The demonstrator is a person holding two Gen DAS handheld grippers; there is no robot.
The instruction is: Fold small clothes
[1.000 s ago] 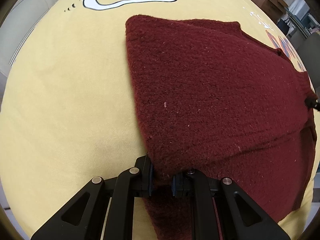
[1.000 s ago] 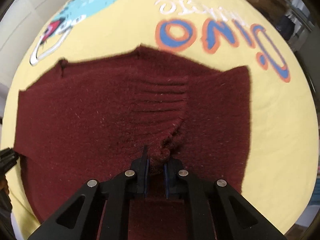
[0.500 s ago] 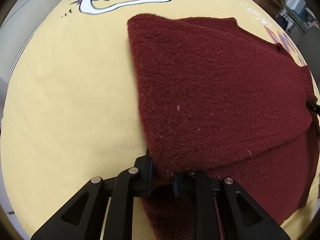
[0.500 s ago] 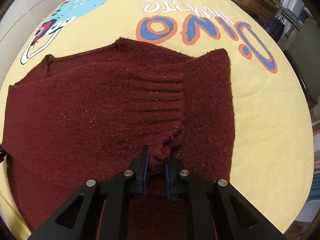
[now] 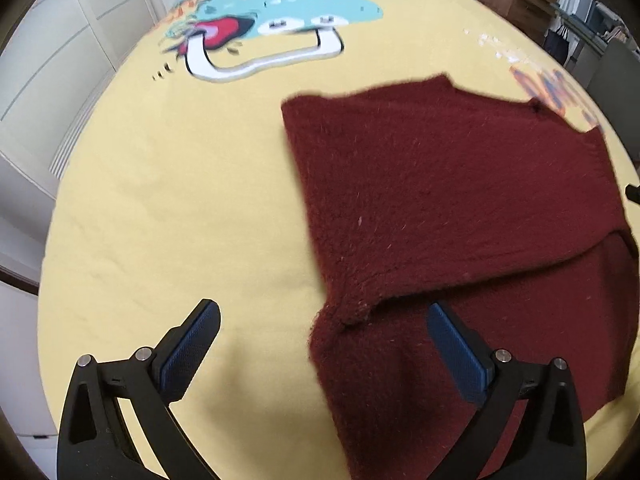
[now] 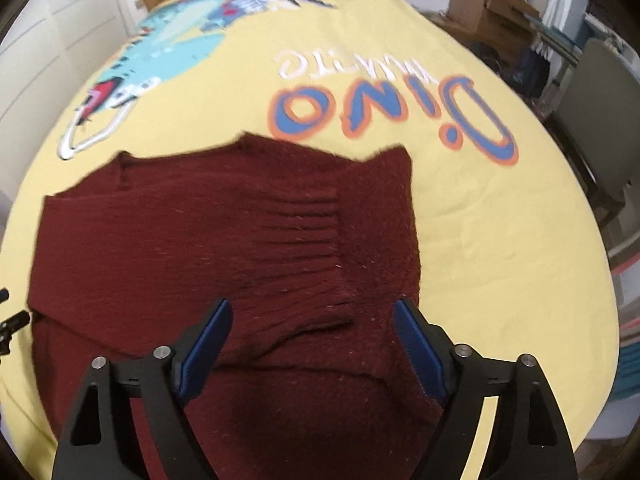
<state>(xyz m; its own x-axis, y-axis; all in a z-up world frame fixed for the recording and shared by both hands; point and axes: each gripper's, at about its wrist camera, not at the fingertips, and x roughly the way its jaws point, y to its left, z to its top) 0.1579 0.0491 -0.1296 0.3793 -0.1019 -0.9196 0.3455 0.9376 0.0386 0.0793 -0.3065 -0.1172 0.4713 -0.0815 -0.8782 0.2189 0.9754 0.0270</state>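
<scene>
Maroon knit sweater (image 5: 460, 208) lies folded on the yellow bedspread (image 5: 180, 200). Left gripper (image 5: 324, 336) and right gripper (image 6: 312, 332) are both opening, gripping nothing.

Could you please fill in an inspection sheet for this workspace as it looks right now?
Surface: yellow bedspread with a cartoon dinosaur print, smooth.
Job's things: dark red knitted sweater, lying flat, one layer folded over another, ribbed cuff on top.
Clutter: nothing seen on the spread.
Grippers: left claw opening, its pads off the sweater's folded corner, which lies between them; right claw opening, above the ribbed cuff, pads clear of it.
Cables: nothing seen.
Surroundings: white panelled cupboard doors on one side; brown cardboard boxes and a grey chair on the other.
</scene>
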